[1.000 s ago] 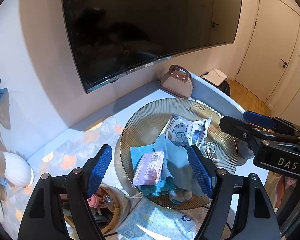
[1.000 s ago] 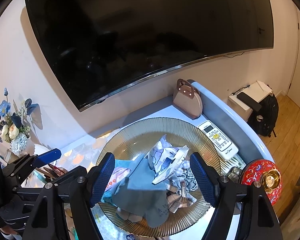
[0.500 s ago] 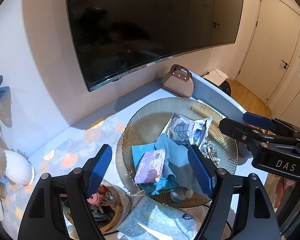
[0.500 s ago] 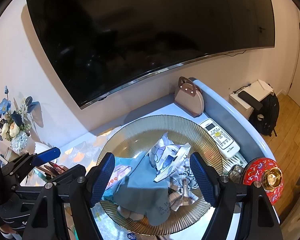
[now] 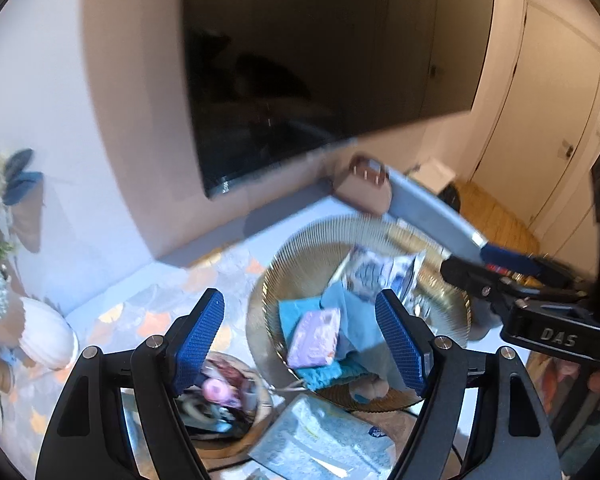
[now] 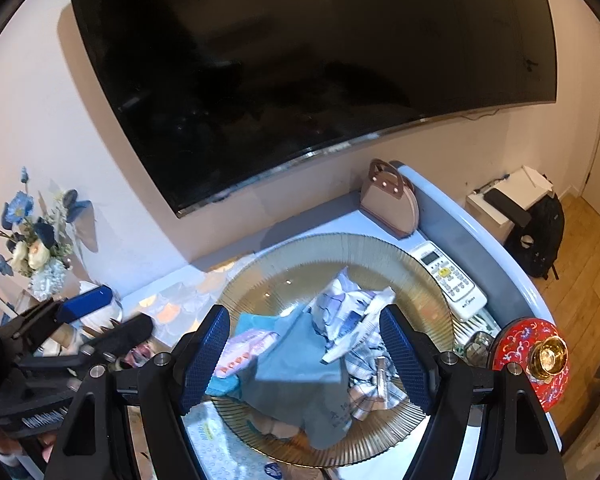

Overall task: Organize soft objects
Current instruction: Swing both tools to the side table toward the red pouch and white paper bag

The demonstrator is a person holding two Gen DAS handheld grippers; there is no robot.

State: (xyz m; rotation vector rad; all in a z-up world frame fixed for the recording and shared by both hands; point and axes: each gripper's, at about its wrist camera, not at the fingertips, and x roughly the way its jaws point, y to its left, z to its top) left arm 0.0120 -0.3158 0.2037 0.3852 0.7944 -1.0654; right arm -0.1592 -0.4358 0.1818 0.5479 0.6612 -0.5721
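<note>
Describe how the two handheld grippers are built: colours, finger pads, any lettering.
Both are matte black frames with silver screws. The left gripper and right gripper each carry two blue, finely textured finger pads. White "DAS" lettering marks the right gripper's side.

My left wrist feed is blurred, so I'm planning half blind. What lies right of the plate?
Observer: A white remote control lies against the plate rim, on its right.
Operator: Anything else on that side?
Observer: A red lid with a gold knob, nearer the camera than the remote control.
Operator: I see only one finger of the right gripper. Is it holding anything?
Observer: No. The right gripper is open, with nothing between its fingers.
</note>
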